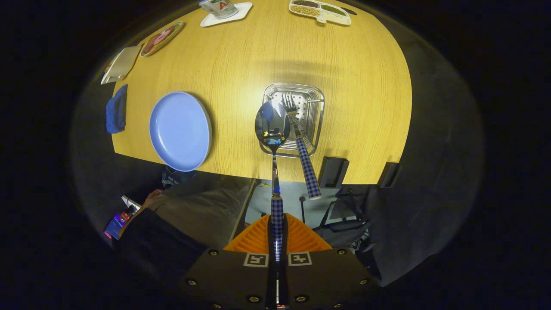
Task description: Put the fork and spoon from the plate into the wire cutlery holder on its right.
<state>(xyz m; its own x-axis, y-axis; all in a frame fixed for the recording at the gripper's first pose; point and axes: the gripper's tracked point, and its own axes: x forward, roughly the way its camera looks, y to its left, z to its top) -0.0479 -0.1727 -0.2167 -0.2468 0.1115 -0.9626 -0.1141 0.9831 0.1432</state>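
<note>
Gripper (277, 241) fingers pinching the spoon (273, 127) by its checked handle, bowl poised over the wire cutlery holder (316, 101), fork (301, 146) standing tines-down in it, empty blue plate (180, 130) to its left on the wooden table (267, 43)

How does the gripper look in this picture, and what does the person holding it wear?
The gripper has two orange ribbed fingers on a dark grey body with brass-coloured screws. Two square black-and-white markers sit at the fingers' base. The person's sleeve is black, above grey clothing.
</note>
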